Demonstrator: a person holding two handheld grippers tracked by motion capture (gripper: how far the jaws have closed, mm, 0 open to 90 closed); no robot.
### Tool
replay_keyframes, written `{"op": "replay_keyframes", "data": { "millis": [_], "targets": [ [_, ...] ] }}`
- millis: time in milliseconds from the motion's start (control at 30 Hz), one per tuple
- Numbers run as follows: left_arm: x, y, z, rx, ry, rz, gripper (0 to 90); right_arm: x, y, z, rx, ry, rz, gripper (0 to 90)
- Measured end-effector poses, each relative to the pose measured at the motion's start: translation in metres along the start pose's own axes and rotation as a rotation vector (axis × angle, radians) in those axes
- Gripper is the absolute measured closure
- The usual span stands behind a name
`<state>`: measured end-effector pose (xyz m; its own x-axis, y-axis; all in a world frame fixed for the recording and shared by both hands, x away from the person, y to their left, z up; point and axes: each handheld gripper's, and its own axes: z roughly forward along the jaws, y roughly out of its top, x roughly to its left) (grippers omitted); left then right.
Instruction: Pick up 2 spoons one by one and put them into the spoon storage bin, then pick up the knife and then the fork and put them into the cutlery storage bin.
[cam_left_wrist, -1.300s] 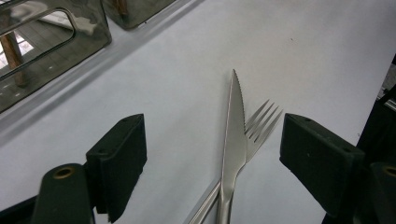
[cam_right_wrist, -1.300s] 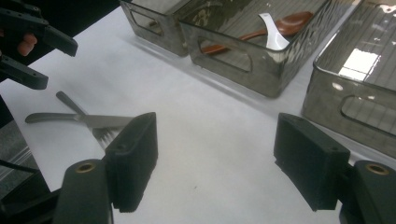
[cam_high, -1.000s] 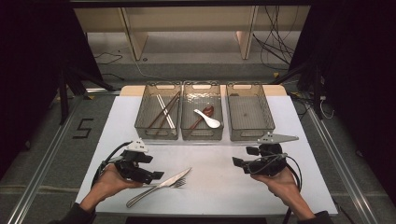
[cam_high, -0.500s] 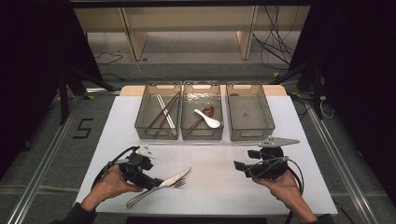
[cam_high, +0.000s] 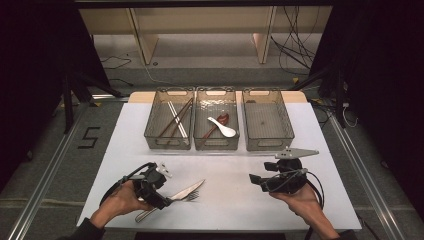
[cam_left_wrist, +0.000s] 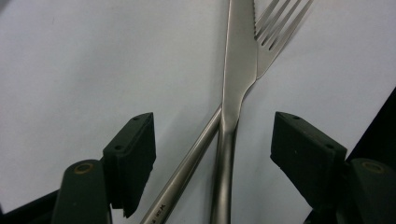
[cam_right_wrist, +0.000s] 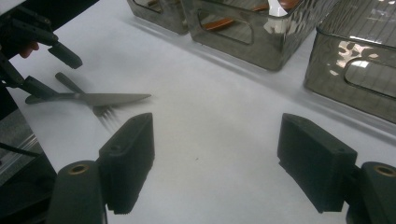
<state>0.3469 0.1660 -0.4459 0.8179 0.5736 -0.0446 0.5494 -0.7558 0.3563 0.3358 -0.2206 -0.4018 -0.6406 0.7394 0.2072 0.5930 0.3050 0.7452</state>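
left gripper (cam_left_wrist: 215, 135) lowered over one steel knife (cam_left_wrist: 236, 84) crossed on one steel fork (cam_left_wrist: 273, 39), jaws apart, just closing; three clear bins (cam_high: 265, 120) counted.

table (cam_high: 125, 150): white | on it: three bins (cam_high: 169, 120), knife (cam_high: 187, 190), fork (cam_high: 191, 196)

High view overhead; gripper views close, sharing knife (cam_left_wrist: 238, 70).

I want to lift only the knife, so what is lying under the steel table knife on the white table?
A steel fork lies under the steel table knife, crossing beneath it; its tines and handle show either side. The fork's neck at the crossing is covered.
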Motion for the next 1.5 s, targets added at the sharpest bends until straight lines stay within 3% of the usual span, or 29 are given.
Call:
{"op": "replay_keyframes", "data": {
  "millis": [700, 1100, 1500],
  "targets": [
    [0.001, 0.001, 0.014, 0.062, 0.039, 0.006, 35.3, 0.000, 0.000, 0.001, 0.005, 0.007, -0.005, 28.1],
    [0.000, 0.001, 0.021, 0.101, 0.042, 0.048, 43.1, 0.003, 0.002, 0.002, 0.008, 0.009, -0.013, 28.1],
    [0.004, 0.002, 0.019, 0.096, -0.001, 0.053, 68.8, 0.003, 0.002, 0.002, 0.006, 0.009, -0.019, 28.1]
  ]
}}
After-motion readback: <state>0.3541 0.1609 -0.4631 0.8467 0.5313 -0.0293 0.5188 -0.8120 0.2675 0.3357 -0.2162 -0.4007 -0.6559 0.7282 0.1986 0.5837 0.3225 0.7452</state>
